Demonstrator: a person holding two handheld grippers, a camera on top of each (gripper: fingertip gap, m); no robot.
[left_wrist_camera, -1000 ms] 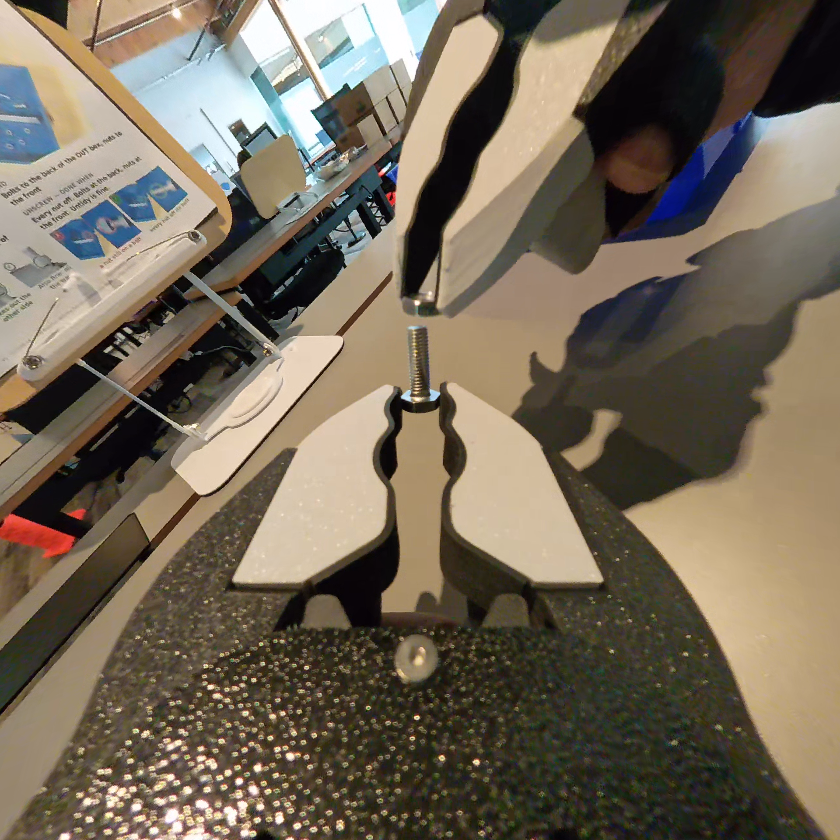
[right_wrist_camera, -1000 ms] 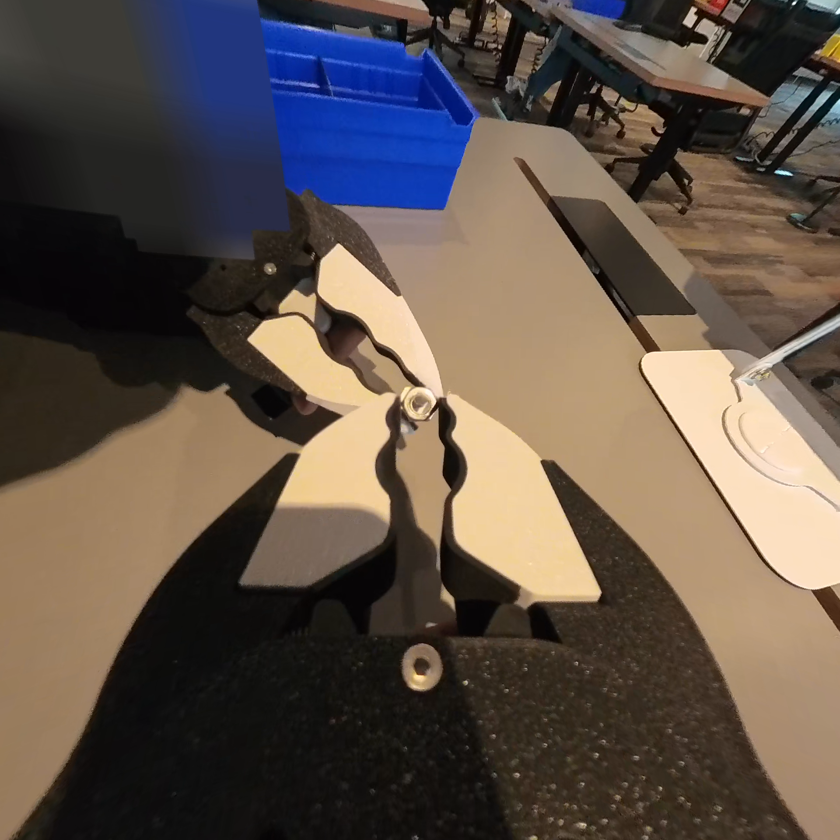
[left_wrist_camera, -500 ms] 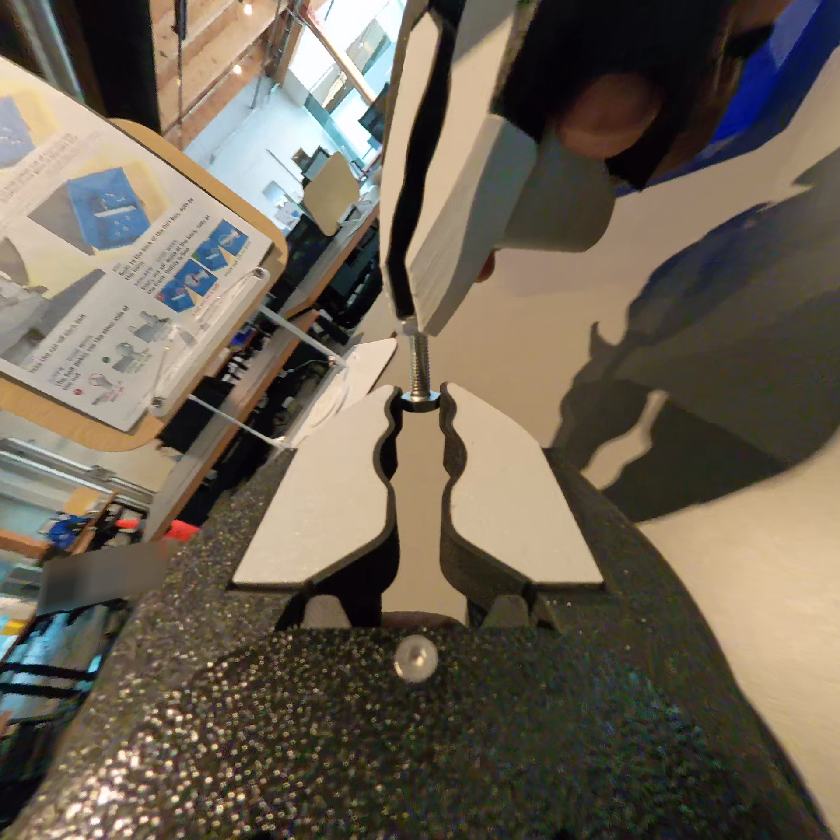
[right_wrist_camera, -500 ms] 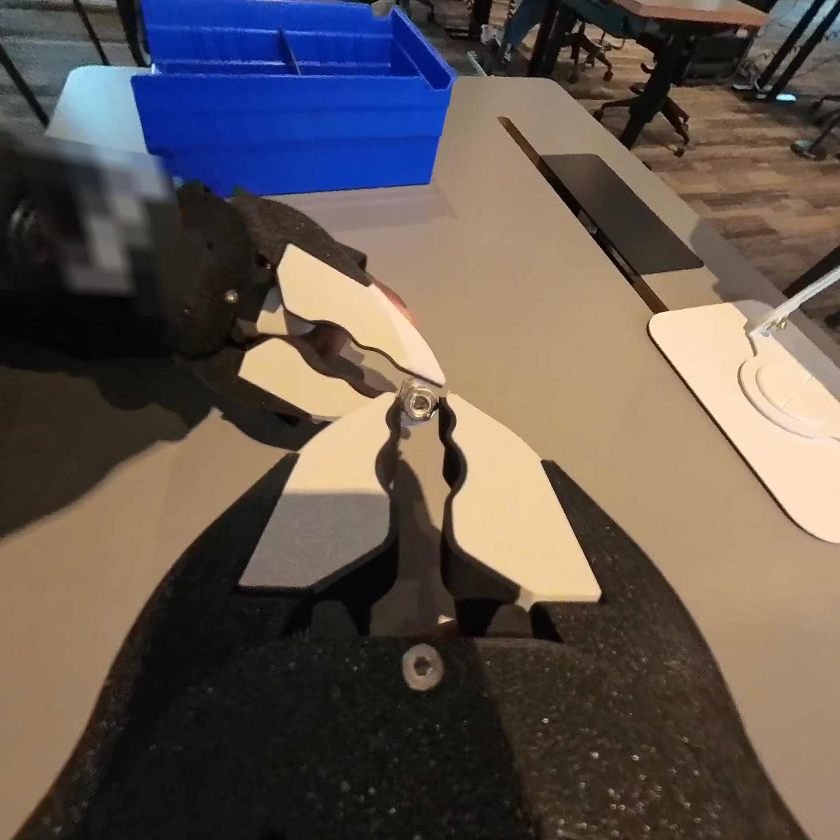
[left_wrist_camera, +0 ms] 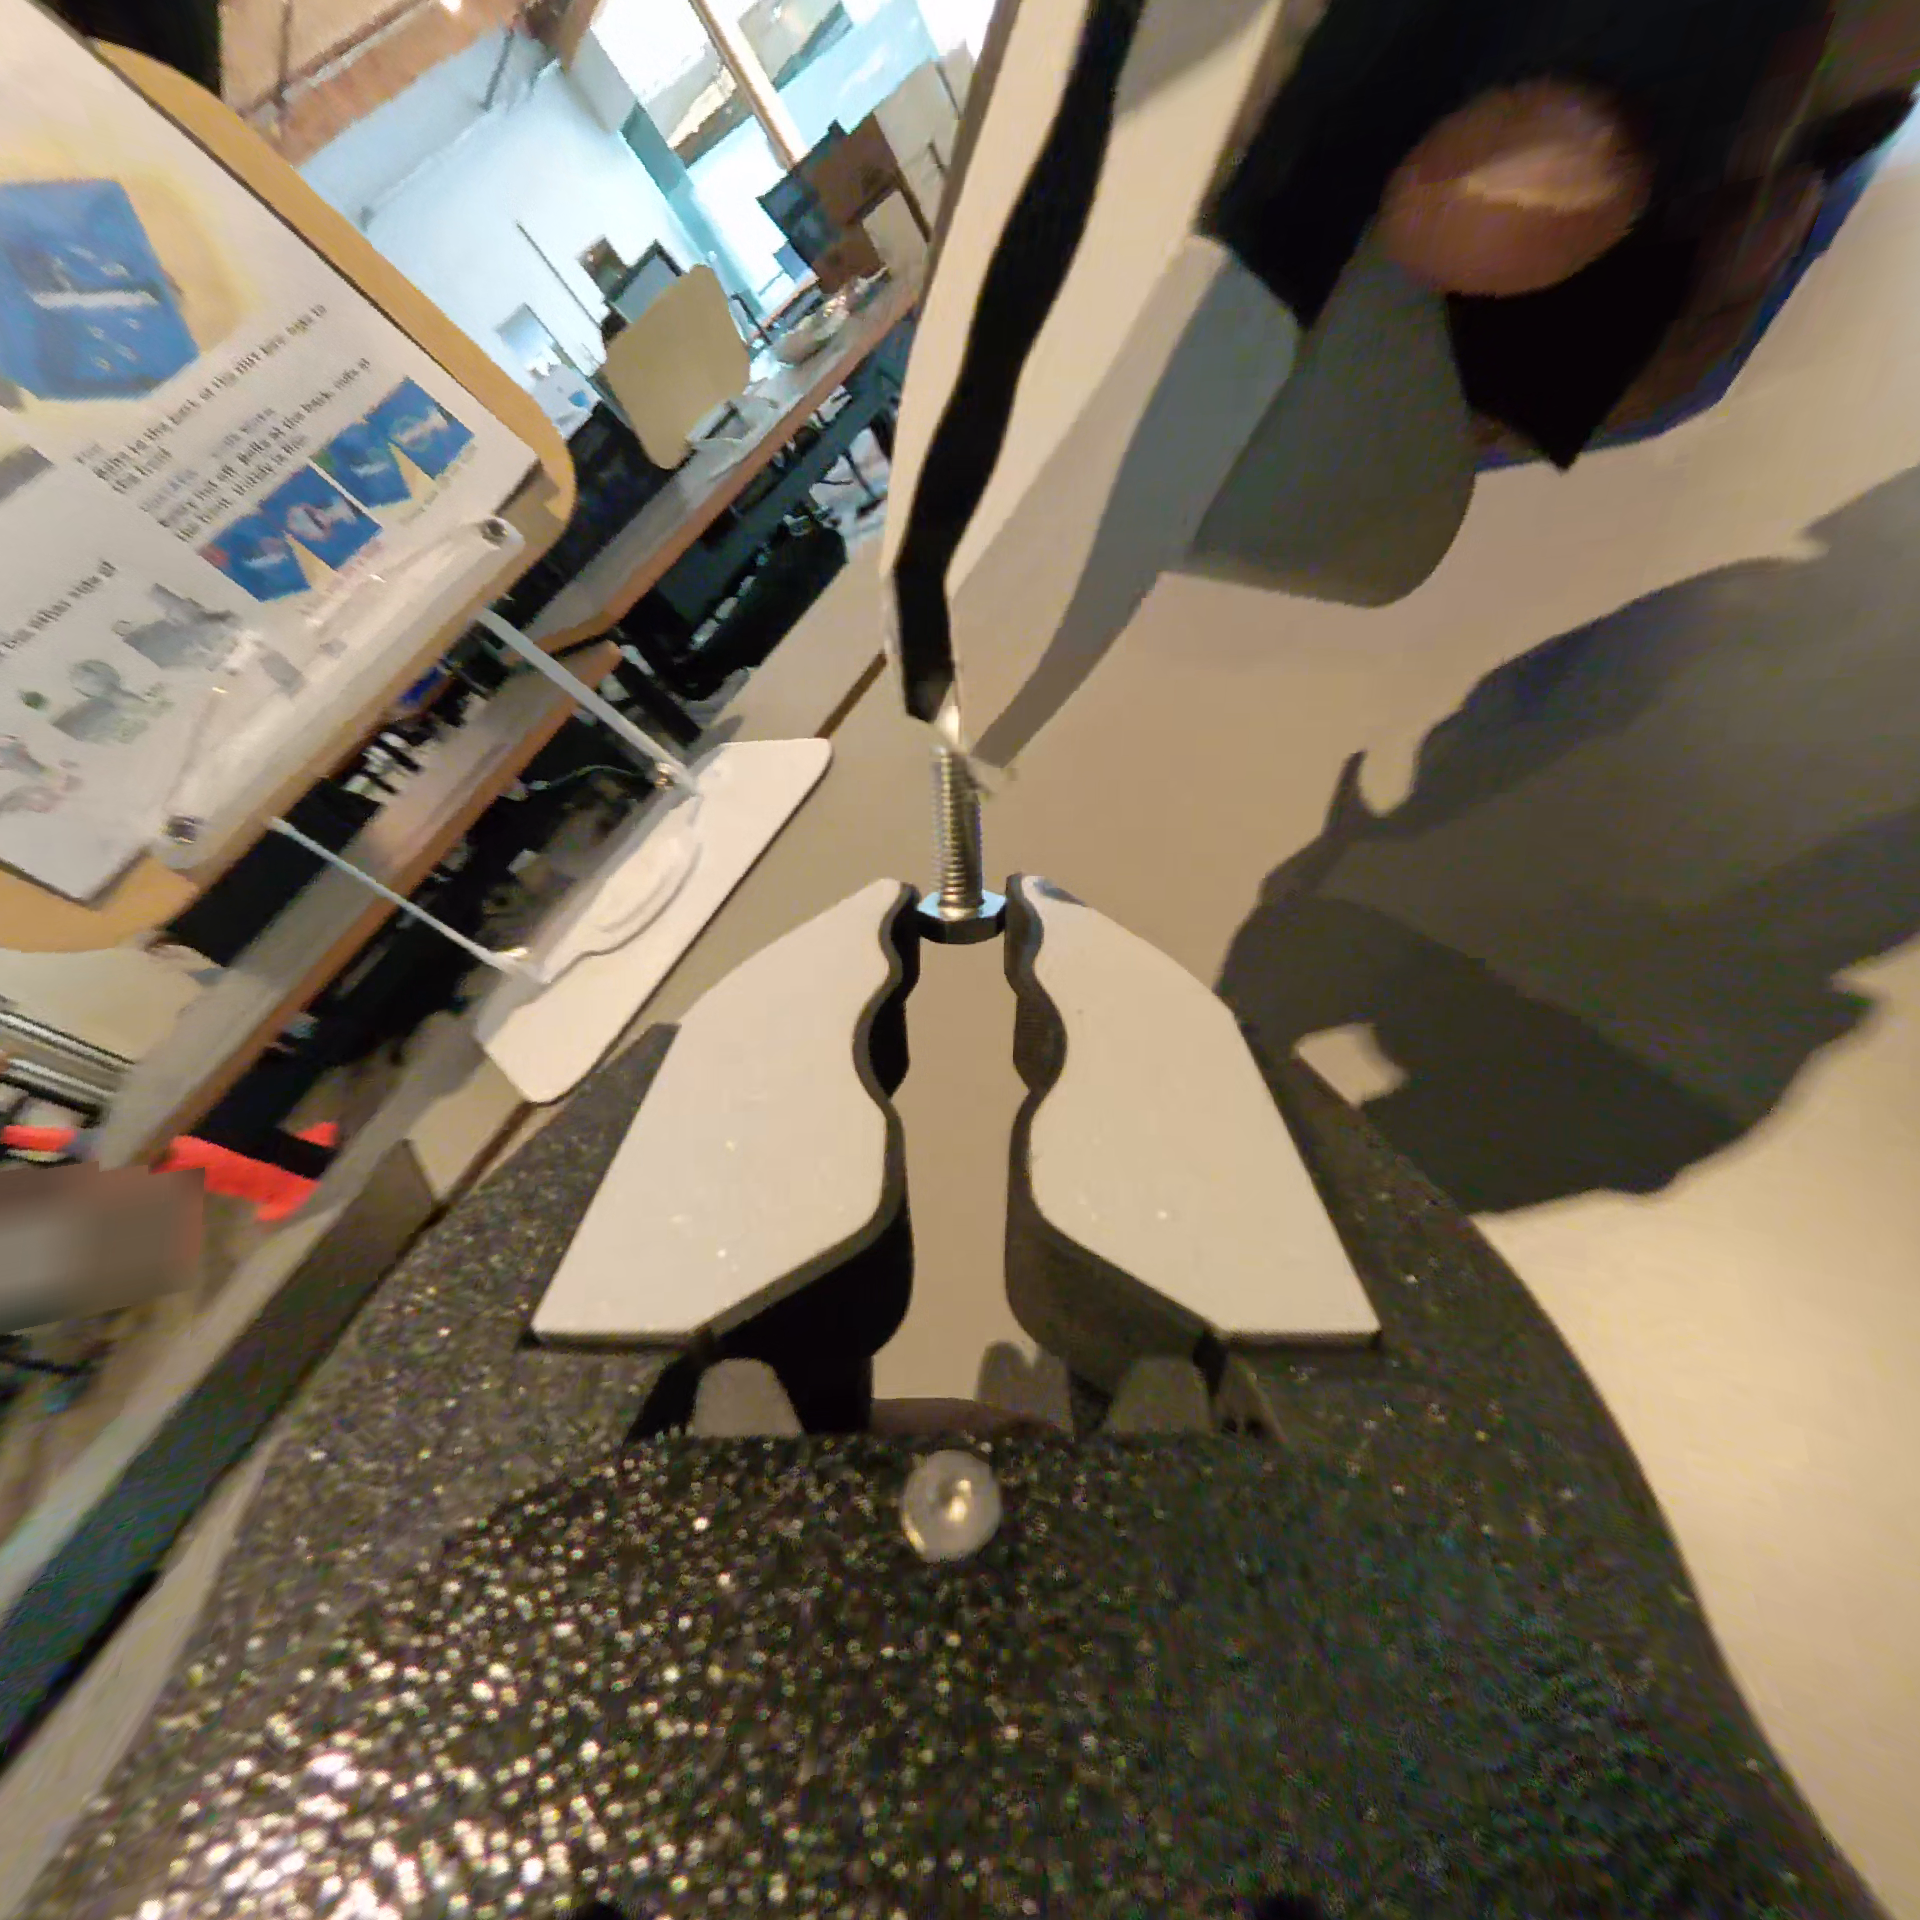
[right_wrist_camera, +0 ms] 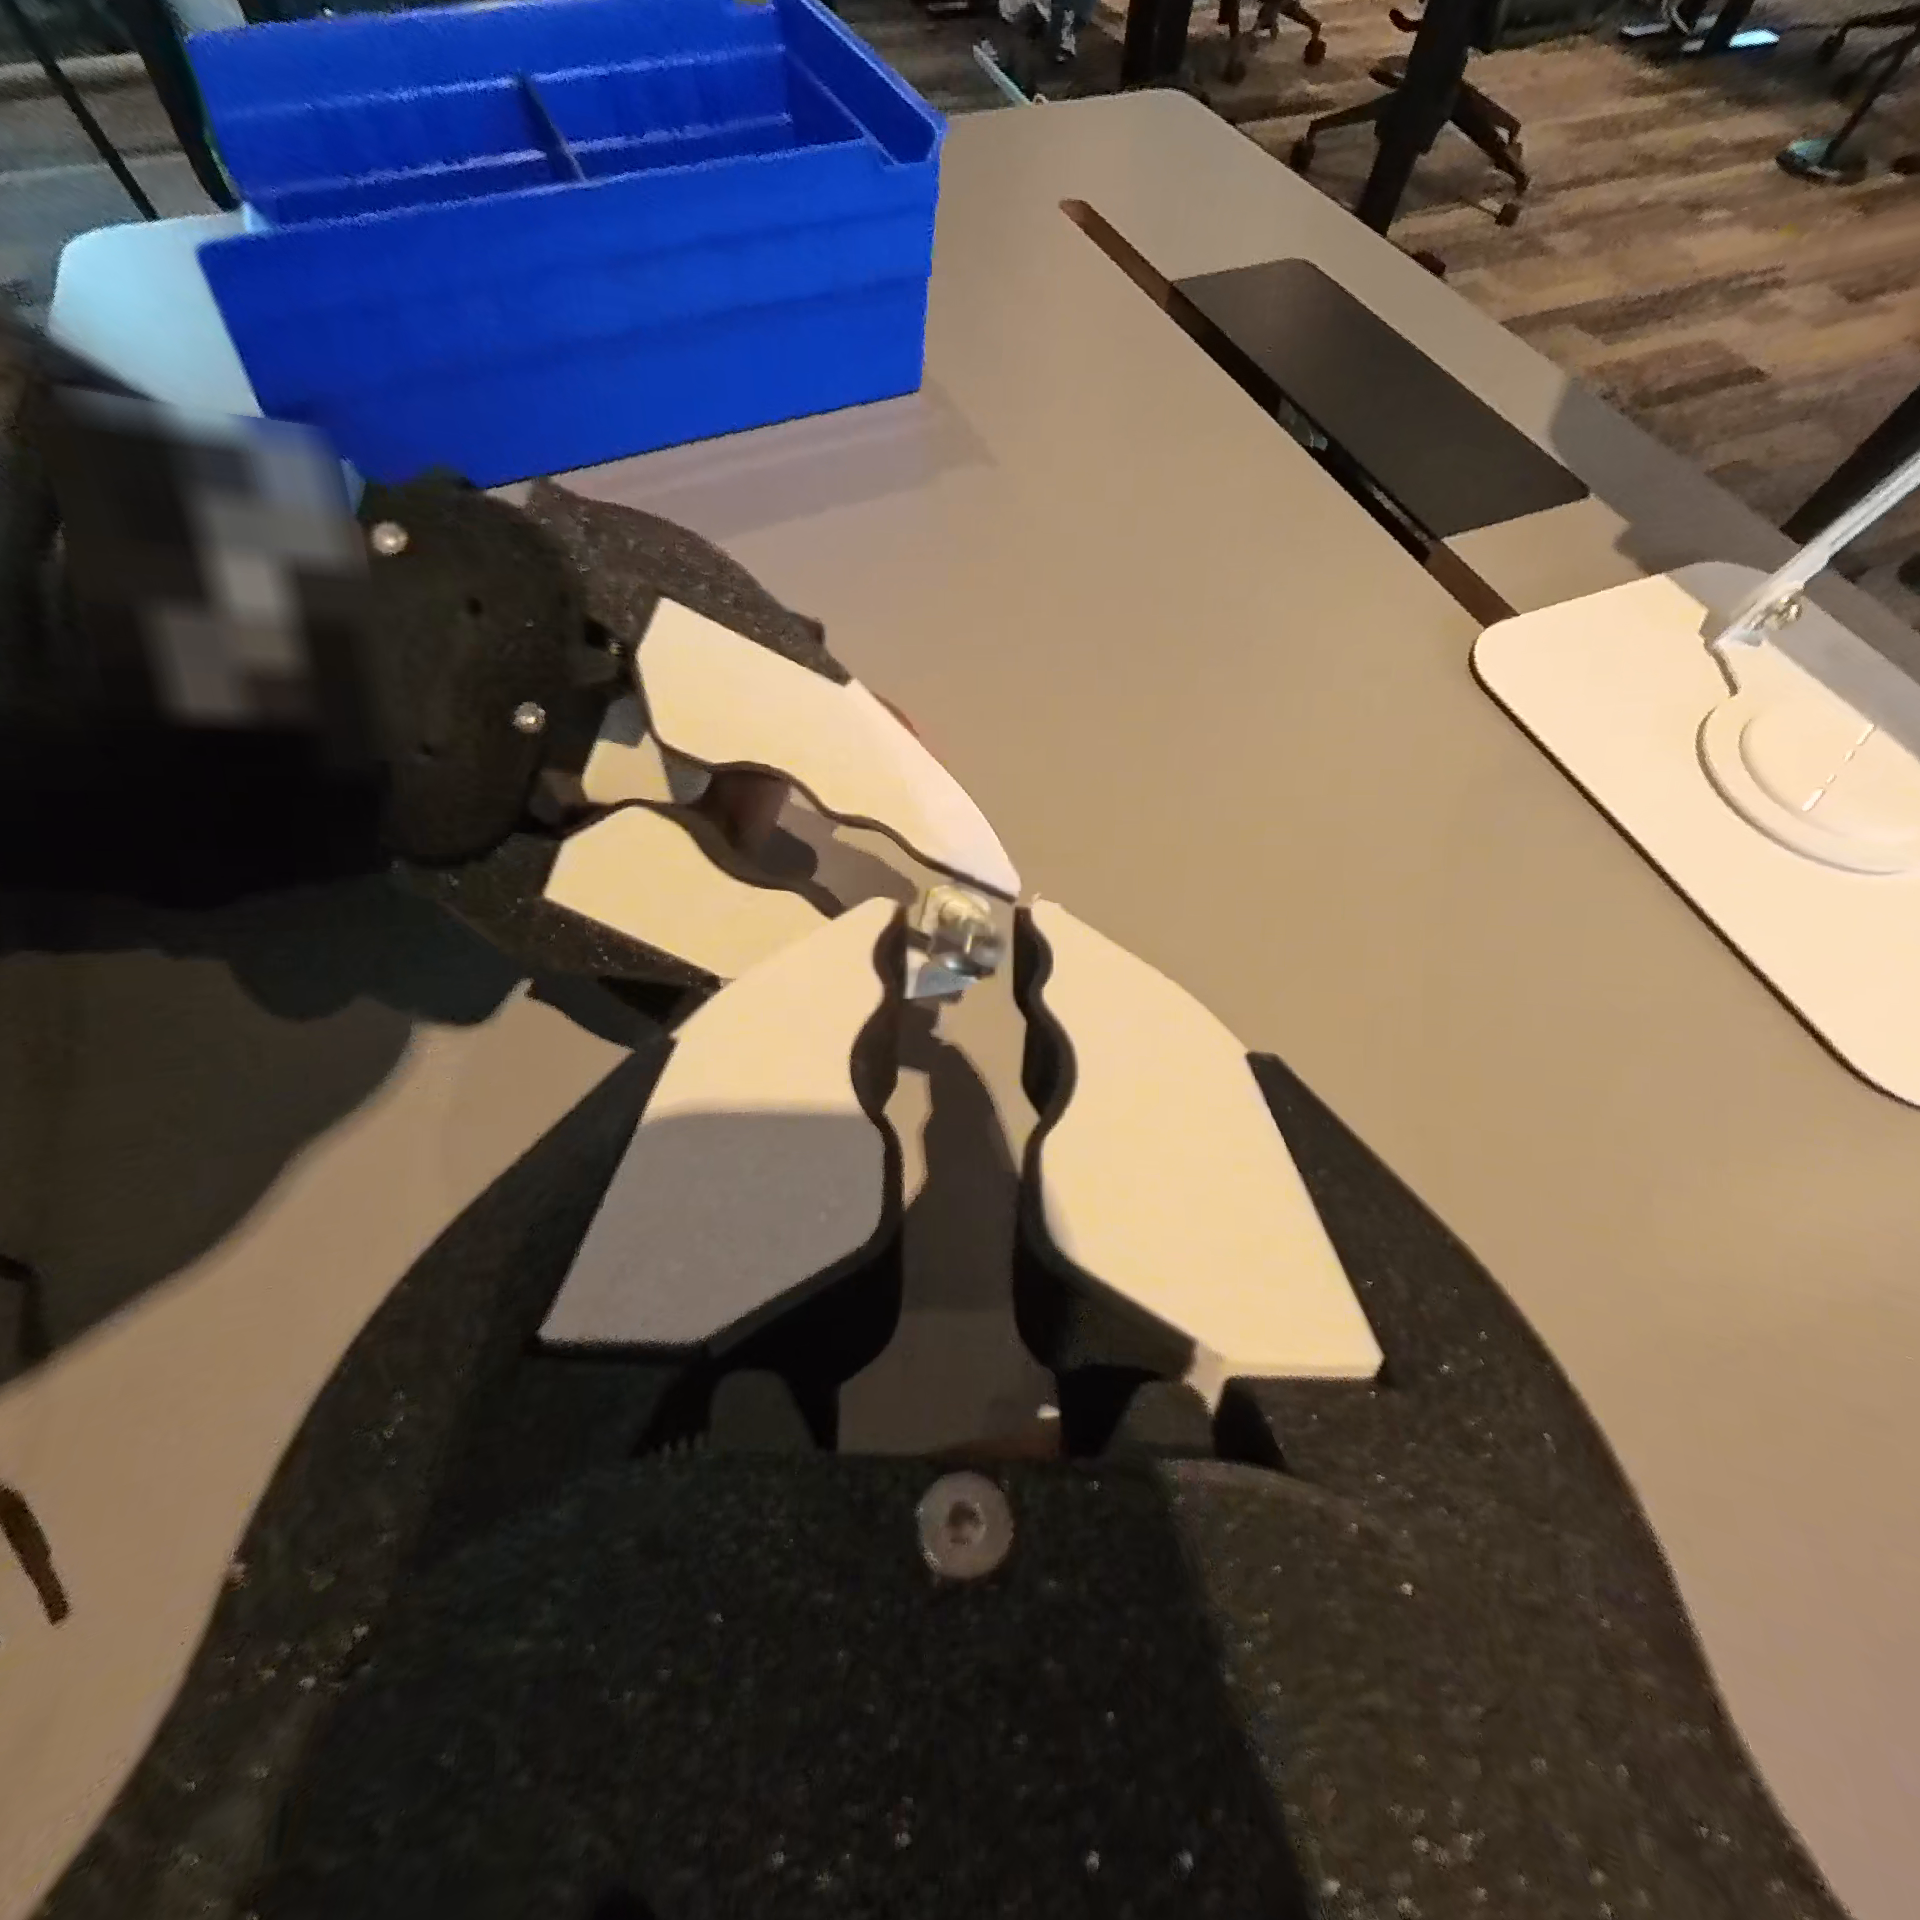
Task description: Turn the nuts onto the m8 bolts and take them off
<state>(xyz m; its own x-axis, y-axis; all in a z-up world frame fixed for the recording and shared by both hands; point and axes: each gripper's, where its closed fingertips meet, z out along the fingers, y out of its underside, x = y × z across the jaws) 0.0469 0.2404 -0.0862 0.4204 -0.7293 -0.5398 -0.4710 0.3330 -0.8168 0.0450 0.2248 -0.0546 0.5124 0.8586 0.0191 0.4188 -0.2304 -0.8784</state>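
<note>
Left wrist view: the left tool [left_wrist_camera: 961,914] is clamping the hex head of the bolt [left_wrist_camera: 958,831], whose threaded shank is standing upright above the grey table [left_wrist_camera: 1662,1455]. The right tool [left_wrist_camera: 951,727] is pinching the nut [right_wrist_camera: 951,920] at the top of the shank. Right wrist view: the blue bin [right_wrist_camera: 582,229] is sitting at the table's far edge, its dividers forming compartments whose contents are not showing from this angle. The nut is blurring against the bolt, so thread engagement is hard to judge. An instruction board [left_wrist_camera: 208,499] on a white stand base [right_wrist_camera: 1714,790] is running past the frame edge.
</note>
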